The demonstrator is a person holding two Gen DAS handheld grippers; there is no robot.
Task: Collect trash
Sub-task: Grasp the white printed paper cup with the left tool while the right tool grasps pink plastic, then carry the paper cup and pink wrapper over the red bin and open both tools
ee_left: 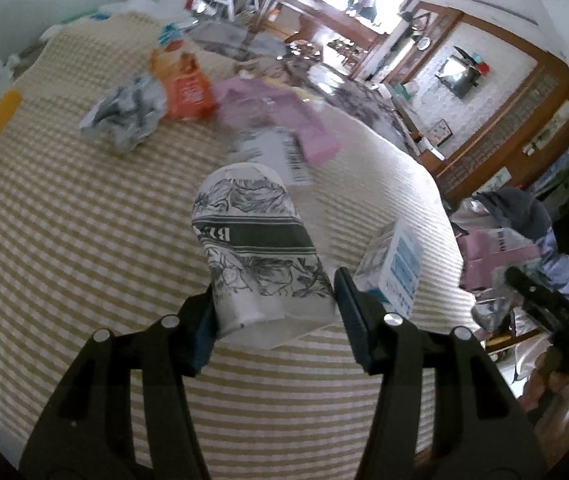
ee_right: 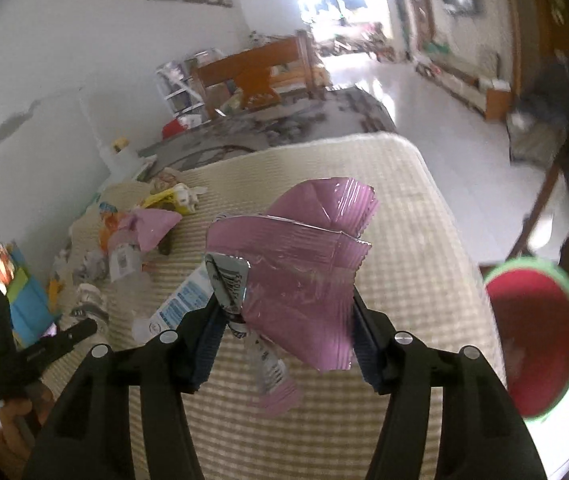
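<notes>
Between the fingers of the left gripper, in the left wrist view, sits a paper cup printed with grey flowers and a dark band, its side pinched by both pads and its base toward the camera, lifted clear of the checked bed cover. Just right of the right finger lies a small white and blue box on the bed. Well beyond the fingertips are a clear plastic bottle, a pink wrapper, an orange packet and a crumpled grey sheet. At the far right edge the right gripper shows, dark, carrying something pink. Between the fingers of the right gripper, in the right wrist view, a crumpled pink foil-lined wrapper is clamped, held above the bed cover; it spreads past the fingertips and a strip of it hangs below them. Right of the right finger stands a red bin with a green rim beside the bed. Left of the left finger lie the white and blue box, a bottle and more wrappers, and at the far left edge the left gripper appears.
</notes>
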